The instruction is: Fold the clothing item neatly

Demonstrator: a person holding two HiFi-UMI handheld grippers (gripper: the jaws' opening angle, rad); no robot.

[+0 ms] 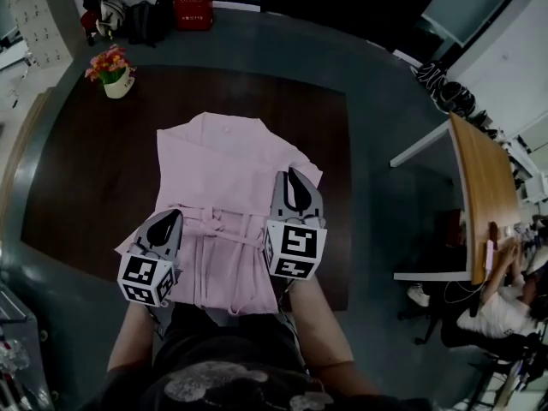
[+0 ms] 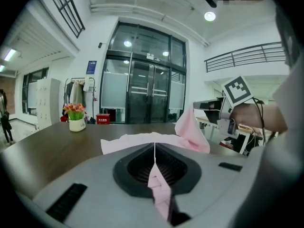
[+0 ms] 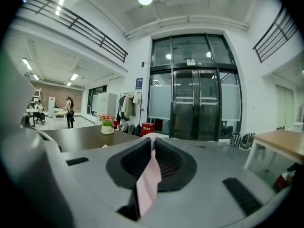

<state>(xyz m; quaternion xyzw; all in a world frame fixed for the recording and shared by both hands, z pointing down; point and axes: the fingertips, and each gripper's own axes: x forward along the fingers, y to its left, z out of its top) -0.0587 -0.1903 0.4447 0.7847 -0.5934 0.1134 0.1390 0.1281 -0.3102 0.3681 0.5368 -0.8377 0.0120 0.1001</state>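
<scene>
Dark brown table [image 1: 77,187] is spreading out under & ahead of both tools, taking up most of the head view. Pink garment [image 1: 224,178] is lying on it. Near part is sitting btw the two grippers, the rest is running fwd past their tips & lying mostly flat.

Wooden desk [image 1: 484,195] is standing off to the R gripper's right, well apart from the table.

L gripper [image 1: 167,223] is sitting at the garment's left edge. In its own view the jaws [image 2: 154,161] are closed tight on a thin fold of the pink cloth, w/ a strip of fabric trailing down out of them.

R gripper [image 1: 295,191] is sitting at the garment's right edge, tip further fwd than the L one. Its jaws [image 3: 153,156] are also pinched shut on a pink fold, cloth hanging down from the pads. From the L gripper view, the R one's marker cube is showing off to the right, w/ a peak of pink fabric standing up off the table next to it.

Red box [image 1: 193,7] is sitting beyond the table's far edge, straight ahead of both tools.

Flower pot [image 1: 114,74] is standing on the table ahead & left of the L gripper, well apart from the cloth.
</scene>
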